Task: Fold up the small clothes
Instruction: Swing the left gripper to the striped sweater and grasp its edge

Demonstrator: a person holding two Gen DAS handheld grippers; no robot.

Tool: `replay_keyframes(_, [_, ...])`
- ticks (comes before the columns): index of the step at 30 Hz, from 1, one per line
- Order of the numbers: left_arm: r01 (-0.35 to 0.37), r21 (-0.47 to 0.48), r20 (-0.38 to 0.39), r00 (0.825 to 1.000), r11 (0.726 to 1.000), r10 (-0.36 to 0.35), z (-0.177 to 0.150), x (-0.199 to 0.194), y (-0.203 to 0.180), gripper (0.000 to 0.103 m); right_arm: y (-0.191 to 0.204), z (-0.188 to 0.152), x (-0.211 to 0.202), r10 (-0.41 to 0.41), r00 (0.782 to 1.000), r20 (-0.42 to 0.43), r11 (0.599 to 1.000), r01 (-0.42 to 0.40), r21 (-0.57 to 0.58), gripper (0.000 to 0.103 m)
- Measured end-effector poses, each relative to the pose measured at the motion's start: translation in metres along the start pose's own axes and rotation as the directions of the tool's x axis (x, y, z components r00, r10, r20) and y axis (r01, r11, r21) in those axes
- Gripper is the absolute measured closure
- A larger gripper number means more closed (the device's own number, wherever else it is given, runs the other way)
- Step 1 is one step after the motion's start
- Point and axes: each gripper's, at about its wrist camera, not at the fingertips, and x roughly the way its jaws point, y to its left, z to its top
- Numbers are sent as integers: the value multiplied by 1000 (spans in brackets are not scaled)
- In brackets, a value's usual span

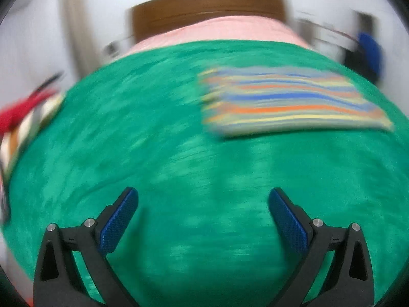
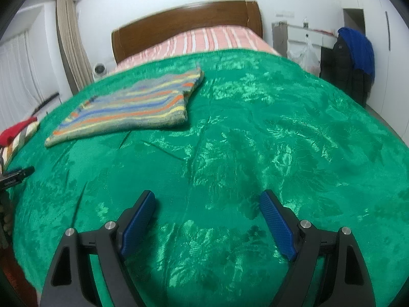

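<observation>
A folded striped knit garment (image 2: 127,105) lies flat on the green bedspread (image 2: 242,140), up and left of my right gripper (image 2: 207,199). That gripper hovers over bare green cloth, open, with nothing between its blue pads. In the blurred left wrist view the same striped garment (image 1: 288,102) sits up and to the right of my left gripper (image 1: 203,197). The left gripper is open too, empty, over the green bedspread (image 1: 153,140).
A pile of clothes with a red piece (image 2: 15,133) on top lies at the bed's left edge. Beyond the green spread are a pink striped sheet (image 2: 204,41) and a wooden headboard (image 2: 184,23). Dark and blue coats (image 2: 355,58) hang at the right wall.
</observation>
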Motion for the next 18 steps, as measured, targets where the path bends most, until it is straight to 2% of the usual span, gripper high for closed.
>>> replay_keyframes(1, [53,82,20,998,995,-54,7,-8,-25,1,-2,2,-4,11,1000,-7,1000,-11,13,20])
replay_keyframes(3, [143,233,33,987,962,-155,20,-19,-74,1,-11,5,-16,42,999,-2,998,-41,54,20])
replay_keyframes(5, [248,371,5,963,895,-269,35,-20,-134,1,-23,9,-28,50,999,10,994,-51,94,20])
replay_keyframes(7, [319,443,-30,939,838,-342,50,-11,-188,3,-34,15,-33,59,998,5,990,-59,125,20])
replay_keyframes(9, [326,501,-46,935,802,-351,63,5,-232,13,-49,24,-35,70,998,-8,985,-67,157,20])
replay_keyframes(11, [306,548,-71,944,779,-321,76,34,-278,16,-66,39,-37,92,996,0,979,-90,181,20])
replay_keyframes(13, [296,569,-109,952,768,-286,81,61,-307,24,-80,56,-35,125,992,11,971,-124,202,20])
replay_keyframes(14, [300,562,-120,951,771,-284,84,70,-315,32,-86,66,-32,143,990,12,967,-142,209,20])
replay_keyframes(15, [313,534,-128,948,785,-291,89,77,-317,57,-92,79,-26,168,986,8,962,-166,217,20])
replay_keyframes(16, [317,509,-134,948,801,-290,93,80,-315,76,-97,91,-18,196,981,1,955,-192,226,20])
replay_keyframes(17, [300,475,-123,954,827,-275,96,82,-309,93,-103,106,-5,238,971,-11,944,-229,238,20])
replay_keyframes(18, [333,436,-131,943,836,-307,98,81,-303,94,-107,121,13,285,958,-31,929,-268,256,20])
